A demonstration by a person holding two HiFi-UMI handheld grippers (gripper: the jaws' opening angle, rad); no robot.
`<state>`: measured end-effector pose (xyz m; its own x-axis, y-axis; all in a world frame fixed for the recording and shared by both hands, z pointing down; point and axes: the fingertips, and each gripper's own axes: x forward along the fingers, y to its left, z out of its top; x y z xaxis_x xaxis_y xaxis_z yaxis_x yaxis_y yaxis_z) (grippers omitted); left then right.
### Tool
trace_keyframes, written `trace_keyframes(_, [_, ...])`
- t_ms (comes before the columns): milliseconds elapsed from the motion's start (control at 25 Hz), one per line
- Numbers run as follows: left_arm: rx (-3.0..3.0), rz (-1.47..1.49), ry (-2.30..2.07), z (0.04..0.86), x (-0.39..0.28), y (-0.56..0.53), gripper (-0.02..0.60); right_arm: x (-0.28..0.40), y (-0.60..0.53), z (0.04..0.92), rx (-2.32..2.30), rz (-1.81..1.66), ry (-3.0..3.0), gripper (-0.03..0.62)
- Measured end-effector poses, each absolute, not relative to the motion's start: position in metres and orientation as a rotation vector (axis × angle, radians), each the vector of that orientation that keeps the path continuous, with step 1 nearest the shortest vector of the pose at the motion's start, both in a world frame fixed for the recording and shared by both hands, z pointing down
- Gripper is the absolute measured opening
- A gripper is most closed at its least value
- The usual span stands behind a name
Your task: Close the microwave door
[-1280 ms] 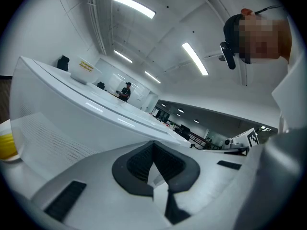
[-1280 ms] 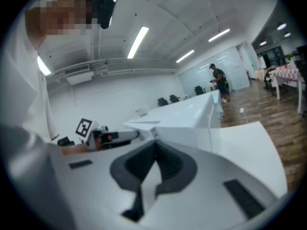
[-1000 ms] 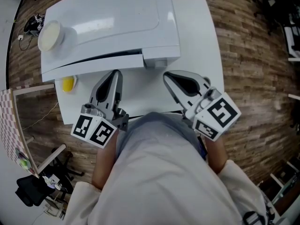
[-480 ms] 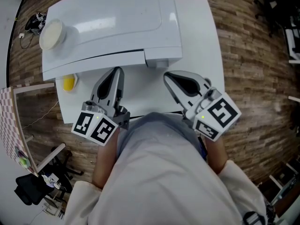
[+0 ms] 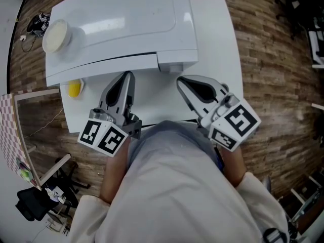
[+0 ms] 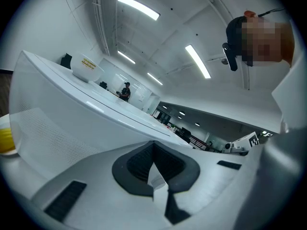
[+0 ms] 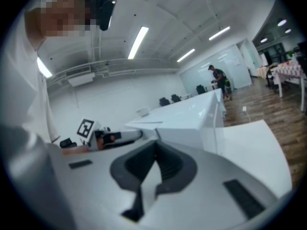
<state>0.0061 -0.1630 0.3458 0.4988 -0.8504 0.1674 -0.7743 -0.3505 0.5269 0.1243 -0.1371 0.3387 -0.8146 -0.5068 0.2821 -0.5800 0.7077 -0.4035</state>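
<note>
1. Both claws are clenched on nothing: the left gripper [image 5: 126, 78] and the right gripper [image 5: 181, 81] hang just in front of the microwave [image 5: 121, 19].
2. Since one second ago almost nothing has moved. The door [image 5: 101, 68] looks shut, so I judge the task finished.
3. The microwave stands on a white table [image 5: 215, 34], with wooden floor [image 5: 273, 75] around it and ceiling lights [image 6: 138, 7] above.

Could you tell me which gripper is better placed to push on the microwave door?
Probably the left. The left gripper points straight at the microwave door, close to its front, while the right gripper faces the panel section beside the door.
</note>
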Motion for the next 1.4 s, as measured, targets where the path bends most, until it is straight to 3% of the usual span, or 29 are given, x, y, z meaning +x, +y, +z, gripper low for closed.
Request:
trace_keyframes(640, [2.182,-0.147,-1.349,0.343,0.004,-0.172,0.016,0.119,-0.111,0.33,0.932,0.731,-2.777,0.021])
trace_keyframes(1400, [2.286,-0.063,-1.12,0.332,0.004,-0.102,0.015,0.1,-0.052,0.316,1.157,0.66,-2.682,0.021])
